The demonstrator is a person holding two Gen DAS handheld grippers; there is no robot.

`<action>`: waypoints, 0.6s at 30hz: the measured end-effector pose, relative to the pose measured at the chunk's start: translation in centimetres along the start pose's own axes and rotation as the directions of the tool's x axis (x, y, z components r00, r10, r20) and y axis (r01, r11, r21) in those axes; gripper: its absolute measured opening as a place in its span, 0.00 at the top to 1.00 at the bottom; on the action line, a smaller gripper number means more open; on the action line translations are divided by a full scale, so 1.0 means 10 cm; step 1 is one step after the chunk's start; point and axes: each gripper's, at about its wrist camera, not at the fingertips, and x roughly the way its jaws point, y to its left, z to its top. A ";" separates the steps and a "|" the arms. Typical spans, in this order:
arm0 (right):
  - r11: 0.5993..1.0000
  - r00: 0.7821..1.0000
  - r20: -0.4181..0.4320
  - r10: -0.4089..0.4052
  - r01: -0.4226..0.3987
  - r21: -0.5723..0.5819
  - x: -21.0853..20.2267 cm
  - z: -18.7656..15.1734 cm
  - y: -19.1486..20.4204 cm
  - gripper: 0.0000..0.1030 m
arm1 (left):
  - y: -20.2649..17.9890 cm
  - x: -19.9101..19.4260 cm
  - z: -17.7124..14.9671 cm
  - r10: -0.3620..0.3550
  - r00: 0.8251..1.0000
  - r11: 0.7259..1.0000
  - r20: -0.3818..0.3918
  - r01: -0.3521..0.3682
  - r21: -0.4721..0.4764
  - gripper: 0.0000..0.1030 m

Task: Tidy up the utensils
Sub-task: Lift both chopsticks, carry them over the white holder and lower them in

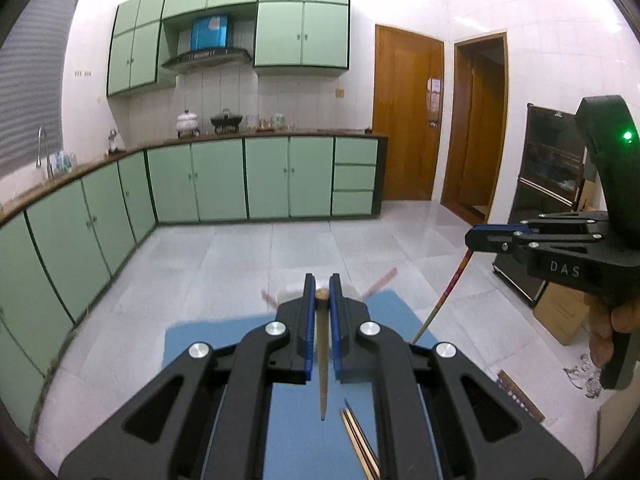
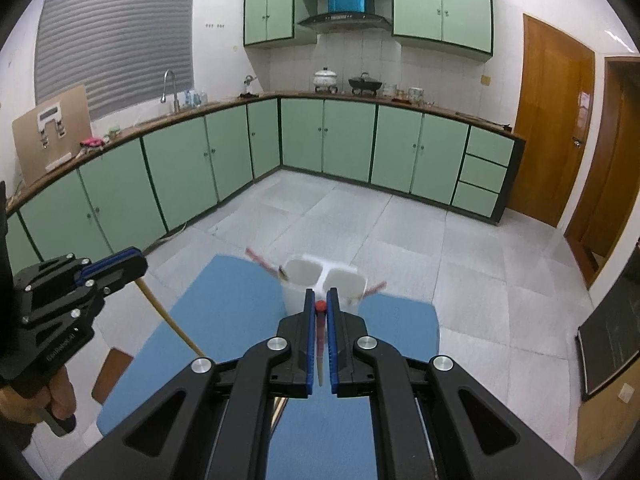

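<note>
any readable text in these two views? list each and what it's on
"DAS": white letters on the black body of the right tongs, seen in the left wrist view.
Raised lettering on the side of the left tongs, right wrist view: too blurred to read.
Paper on the wooden door: too small to read.
Nothing else is legible.

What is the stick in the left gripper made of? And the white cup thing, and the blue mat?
The stick in the left gripper looks like wood or bamboo: matte tan-brown, tapering to a point. The white holder seems to be plastic: smooth, even white, with thin walls and two compartments. The blue mat looks soft, like cloth or foam: flat, dull, without shine.
</note>
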 end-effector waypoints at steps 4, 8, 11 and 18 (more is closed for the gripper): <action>1.000 1.000 0.021 -0.007 0.006 0.015 0.09 0.34 -0.11 0.95 | -0.02 0.19 0.39 0.018 0.999 1.000 0.040 -0.019 0.013 0.94; 1.000 0.999 0.041 -0.012 0.011 0.029 0.24 0.65 -0.20 0.95 | -0.03 0.46 0.70 0.033 0.997 0.999 0.067 -0.034 0.010 0.94; 1.000 0.998 0.053 -0.019 0.017 0.022 0.45 0.82 -0.25 0.95 | -0.02 0.70 0.86 0.046 0.996 0.999 0.078 -0.046 0.005 0.94; 0.999 0.999 0.024 -0.037 0.036 0.018 1.16 0.86 -0.42 0.95 | 0.07 1.40 0.95 0.079 0.992 0.997 0.098 -0.079 -0.011 0.94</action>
